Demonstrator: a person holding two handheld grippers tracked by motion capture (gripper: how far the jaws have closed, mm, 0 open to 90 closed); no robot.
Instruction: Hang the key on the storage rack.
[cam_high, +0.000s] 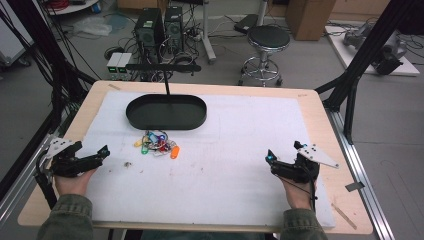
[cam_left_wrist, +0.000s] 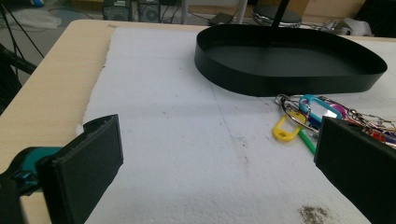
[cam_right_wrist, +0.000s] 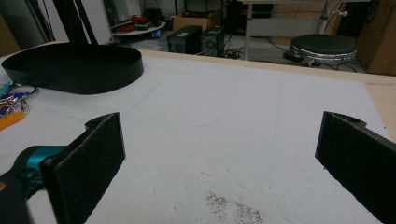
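The bunch of coloured key tags (cam_high: 157, 143) lies on the white foam mat (cam_high: 225, 170) covering the table (cam_high: 90, 107), just in front of the black oval tray (cam_high: 166, 112). The left gripper (cam_high: 102, 151) and right gripper (cam_high: 270, 157) rest near opposite edges, both with jaws wide apart on nothing. A small speck (cam_high: 128, 163), perhaps dirt, marks the mat.

Even, soft overhead light, faint shadows, no glare; all views slightly grainy and soft
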